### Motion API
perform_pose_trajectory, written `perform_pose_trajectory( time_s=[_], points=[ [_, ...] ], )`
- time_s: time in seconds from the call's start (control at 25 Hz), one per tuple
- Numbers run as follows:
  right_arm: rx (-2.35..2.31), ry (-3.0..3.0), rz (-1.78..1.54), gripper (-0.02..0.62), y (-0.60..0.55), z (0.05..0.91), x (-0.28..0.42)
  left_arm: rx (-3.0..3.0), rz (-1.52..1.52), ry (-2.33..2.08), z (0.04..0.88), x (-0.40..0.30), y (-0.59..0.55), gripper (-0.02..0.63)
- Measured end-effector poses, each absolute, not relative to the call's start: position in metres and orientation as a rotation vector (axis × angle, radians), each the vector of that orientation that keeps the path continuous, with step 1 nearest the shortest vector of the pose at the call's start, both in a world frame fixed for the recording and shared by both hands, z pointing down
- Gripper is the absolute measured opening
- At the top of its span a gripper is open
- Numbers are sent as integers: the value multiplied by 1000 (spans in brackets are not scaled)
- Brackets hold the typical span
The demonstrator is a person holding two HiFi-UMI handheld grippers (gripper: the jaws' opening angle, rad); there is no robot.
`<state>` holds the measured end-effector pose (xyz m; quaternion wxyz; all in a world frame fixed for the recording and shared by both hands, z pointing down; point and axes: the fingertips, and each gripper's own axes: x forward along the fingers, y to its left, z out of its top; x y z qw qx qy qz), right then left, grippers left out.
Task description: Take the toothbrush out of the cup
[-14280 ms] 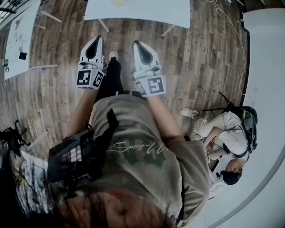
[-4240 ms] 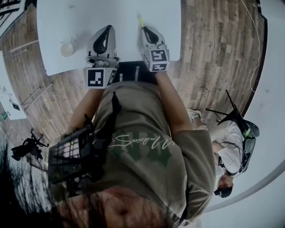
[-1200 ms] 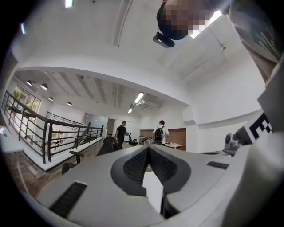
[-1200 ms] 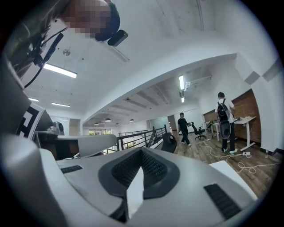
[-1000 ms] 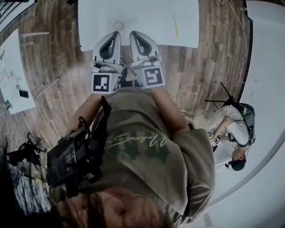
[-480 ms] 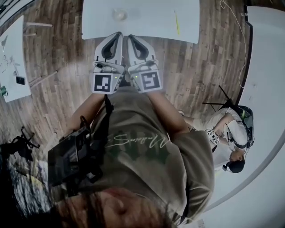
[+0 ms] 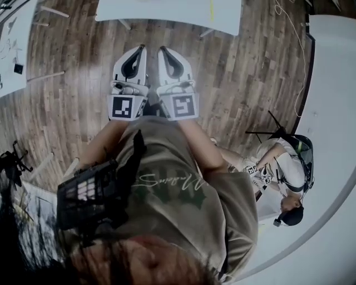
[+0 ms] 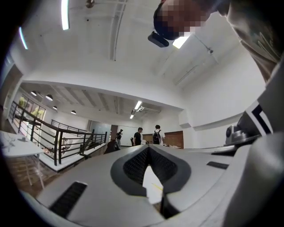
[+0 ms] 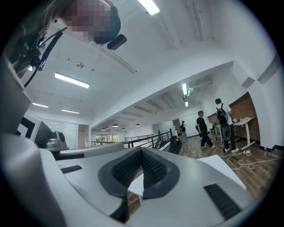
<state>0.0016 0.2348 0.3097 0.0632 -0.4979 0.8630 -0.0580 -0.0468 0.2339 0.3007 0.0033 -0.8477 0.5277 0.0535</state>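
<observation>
One toothbrush (image 7: 211, 8), seemingly, well beyond right claw (image 7: 164, 51).

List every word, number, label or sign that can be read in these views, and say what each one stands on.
No text here reads clearly.
Script word across the shirt: upside down in the head view, too blurred to read.
Square markers on the cubes of the left gripper and right gripper: black-and-white patterns, no letters.
Keys on the chest device: too small to read.
</observation>
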Motion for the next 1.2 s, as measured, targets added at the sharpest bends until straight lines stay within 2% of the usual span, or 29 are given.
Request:
perform_pose_trajectory(
  time_s=[0.36,0.84,1.2],
  points=[
    [-1584,2613,-93,-11,322,287,23,-2628,167,1635,291,-59,320,-8],
    [-1589,2629,-95,-11,374,285,-51,-2627,151,1628,286,-128,363,-8],
    [-1599,2646,-84,-11,381,285,-70,-2649,179,1648,289,-149,366,-8]
  ],
)
